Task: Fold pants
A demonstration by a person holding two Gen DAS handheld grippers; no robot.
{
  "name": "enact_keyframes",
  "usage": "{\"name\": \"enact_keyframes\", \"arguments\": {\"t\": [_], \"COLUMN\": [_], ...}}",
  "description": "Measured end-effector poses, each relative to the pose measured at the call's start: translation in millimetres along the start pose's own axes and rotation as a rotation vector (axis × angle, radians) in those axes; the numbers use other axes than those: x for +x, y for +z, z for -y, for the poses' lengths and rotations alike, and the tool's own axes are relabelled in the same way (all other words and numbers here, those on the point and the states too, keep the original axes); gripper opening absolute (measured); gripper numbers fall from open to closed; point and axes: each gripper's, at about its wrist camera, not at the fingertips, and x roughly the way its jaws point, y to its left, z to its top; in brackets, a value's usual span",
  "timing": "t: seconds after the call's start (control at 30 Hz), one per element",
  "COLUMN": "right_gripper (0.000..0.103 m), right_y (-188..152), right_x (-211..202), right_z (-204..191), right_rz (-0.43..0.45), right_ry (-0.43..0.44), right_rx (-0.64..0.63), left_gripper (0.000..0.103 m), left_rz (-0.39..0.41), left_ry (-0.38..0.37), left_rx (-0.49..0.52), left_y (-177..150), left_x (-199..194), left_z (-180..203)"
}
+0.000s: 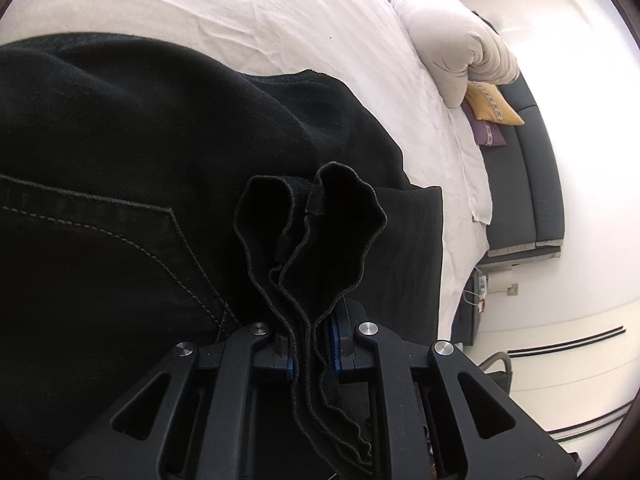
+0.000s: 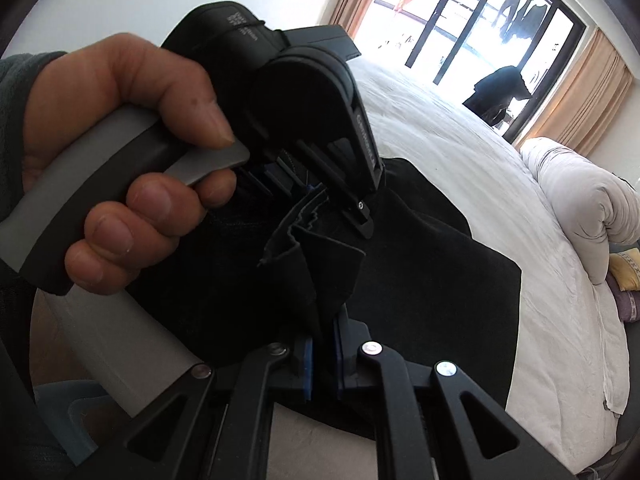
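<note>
Black pants [image 1: 140, 168] lie on white bed [image 1: 240, 12], bunched edges lifted. Left gripper [image 1: 310, 354] jaws pinch a wavy hem fold; right gripper [image 2: 322, 358] jaws pinch another fold just beside it. Left hand [image 2: 112, 152] grips the handle w/ fingers curled

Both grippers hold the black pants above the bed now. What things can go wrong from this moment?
1. The left gripper pinches only bunched hem edges of the black pants; a layer could slip out when pulled.
2. The two grippers are very near each other, and the right gripper may bump the other tool while moving.
3. Most of the cloth lies heaped on the white bed sheet, so the fold may trap wrinkles.
</note>
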Motion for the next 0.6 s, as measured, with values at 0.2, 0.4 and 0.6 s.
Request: {"name": "enact_keyframes", "arguments": {"t": [0.2,0.4,0.6], "right_gripper": [0.009,0.016,0.052], "right_y": [5,2,-7], "right_x": [2,23,26], "right_z": [-2,-10,17], "right_rz": [0.014,-0.033,-0.054], "right_ry": [0.015,0.053,0.245], "right_rx": [-0.006,-0.016,0.17], "left_gripper": [0.011,0.011,0.016], "left_rz": [0.019,-0.003,0.112], "left_ry": [0.026,0.041,0.28], "left_rx": [0.012,0.004,0.087], "left_y": [12,10,20], "left_x": [0,-9,-37], "left_z": [6,-3,35]}}
